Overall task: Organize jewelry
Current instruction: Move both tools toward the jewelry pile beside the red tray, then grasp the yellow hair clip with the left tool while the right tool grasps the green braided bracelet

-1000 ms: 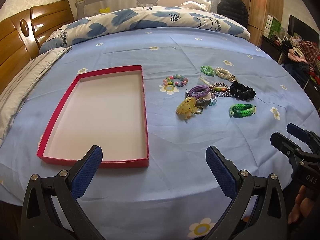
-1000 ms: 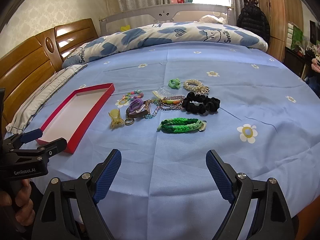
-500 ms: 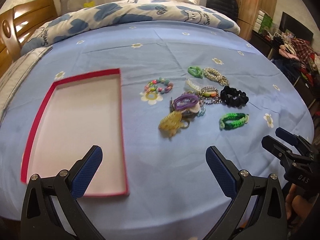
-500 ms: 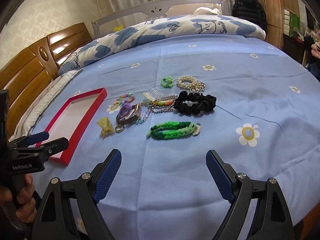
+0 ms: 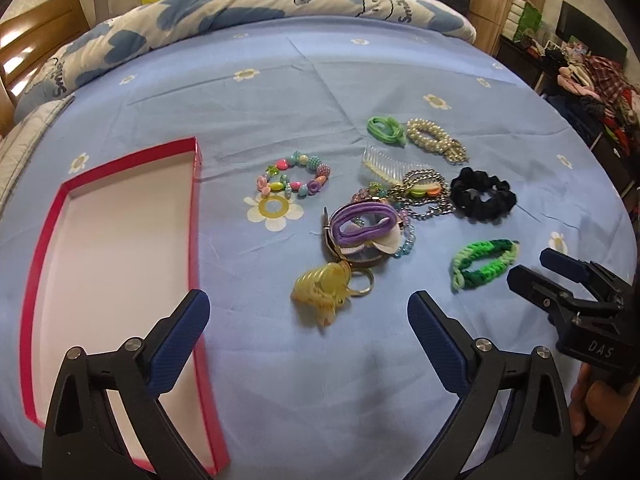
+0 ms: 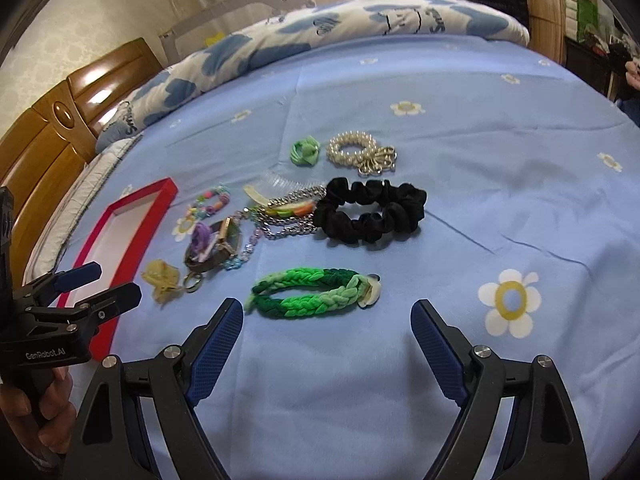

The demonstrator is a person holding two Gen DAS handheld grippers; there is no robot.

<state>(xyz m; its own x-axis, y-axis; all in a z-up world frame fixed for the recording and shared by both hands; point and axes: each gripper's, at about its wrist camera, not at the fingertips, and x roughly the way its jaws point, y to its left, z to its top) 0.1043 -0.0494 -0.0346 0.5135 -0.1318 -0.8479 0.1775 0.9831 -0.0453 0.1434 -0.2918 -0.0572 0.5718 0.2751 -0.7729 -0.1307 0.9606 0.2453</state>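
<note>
Several pieces of jewelry lie in a cluster on the blue bedsheet. In the left wrist view a yellow clip (image 5: 322, 292) lies just beyond my open left gripper (image 5: 308, 316), with a purple hair band (image 5: 366, 220), a beaded bracelet (image 5: 294, 178), a black scrunchie (image 5: 482, 198) and a pearl bracelet (image 5: 434, 140) farther off. An empty red tray (image 5: 116, 248) sits at the left. In the right wrist view the green braided bracelet (image 6: 314, 292) lies just ahead of my open right gripper (image 6: 326, 320). Nothing is held.
A folded blue-and-white quilt (image 5: 256, 12) lies along the far side of the bed. A wooden headboard (image 6: 60, 128) stands at the left, and a dresser with piled clothes (image 5: 592, 80) at the right. A person's hand (image 6: 36, 412) holds the left gripper's handle.
Both grippers have moved forward and lower toward the jewelry. The yellow clip now lies close before the left gripper, the green braided bracelet close before the right. Both stayed open.
</note>
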